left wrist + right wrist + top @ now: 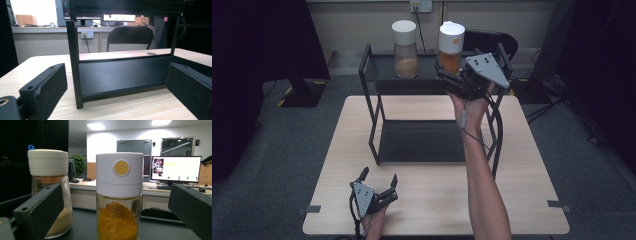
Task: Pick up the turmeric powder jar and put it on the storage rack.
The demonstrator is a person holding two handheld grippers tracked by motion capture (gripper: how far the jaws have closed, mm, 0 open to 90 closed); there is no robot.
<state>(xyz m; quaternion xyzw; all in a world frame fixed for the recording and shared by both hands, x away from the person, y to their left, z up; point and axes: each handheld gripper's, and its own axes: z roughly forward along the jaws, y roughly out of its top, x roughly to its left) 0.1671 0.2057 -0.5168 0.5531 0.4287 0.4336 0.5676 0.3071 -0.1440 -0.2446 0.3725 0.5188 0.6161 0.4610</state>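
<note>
Orange-powder jar (pixel 119 195) stands between the right tool's (pixel 117 215) spread jaws, base cut off.

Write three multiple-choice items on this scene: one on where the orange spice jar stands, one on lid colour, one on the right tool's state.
1. Where does the orange spice jar stand?
A. on the rack's top shelf
B. on the rack's bottom shelf
C. on the bare table

2. What colour are the two jars' lids?
A. black
B. white
C. red

3. How is the right tool set?
A. shut on the jar
C. lying on the table
B. open, a jaw either side of the jar

Key: 1 A, it stands on the top shelf beside the beige spice jar; 2 B, both lids show white; 3 B, the right gripper view shows gaps between jaws and glass.
</note>
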